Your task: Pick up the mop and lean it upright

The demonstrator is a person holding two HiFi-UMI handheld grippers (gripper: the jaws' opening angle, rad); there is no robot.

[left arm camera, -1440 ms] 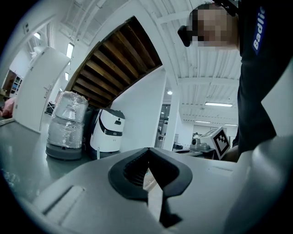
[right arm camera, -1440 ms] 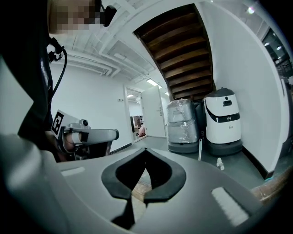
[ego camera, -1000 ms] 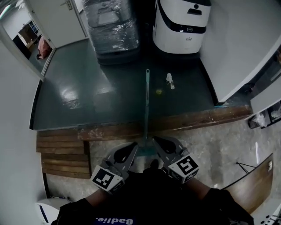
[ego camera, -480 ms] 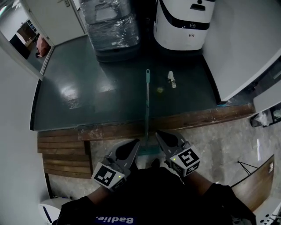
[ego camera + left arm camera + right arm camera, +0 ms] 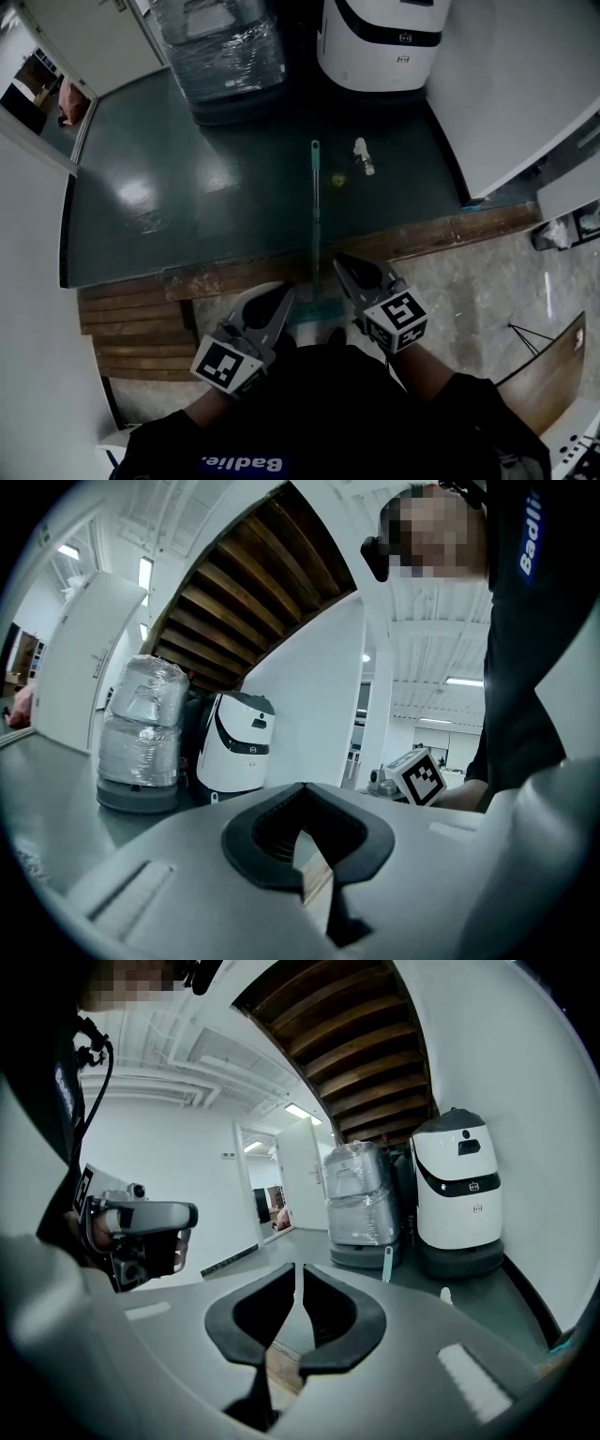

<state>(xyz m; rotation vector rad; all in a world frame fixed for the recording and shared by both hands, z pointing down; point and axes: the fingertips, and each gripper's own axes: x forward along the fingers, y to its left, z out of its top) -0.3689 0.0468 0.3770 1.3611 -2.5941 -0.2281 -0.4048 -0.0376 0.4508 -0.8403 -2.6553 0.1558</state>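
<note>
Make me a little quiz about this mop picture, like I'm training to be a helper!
1. What lies on the dark floor just right of the far end of the mop? A) small bottle B) bucket C) shoe
2. True or false: the mop leans upright against the wall.
3. How many grippers have the mop between their jaws?
Key: 1 A. 2 False, it lies flat. 3 None: the left gripper and right gripper only flank it.
</note>
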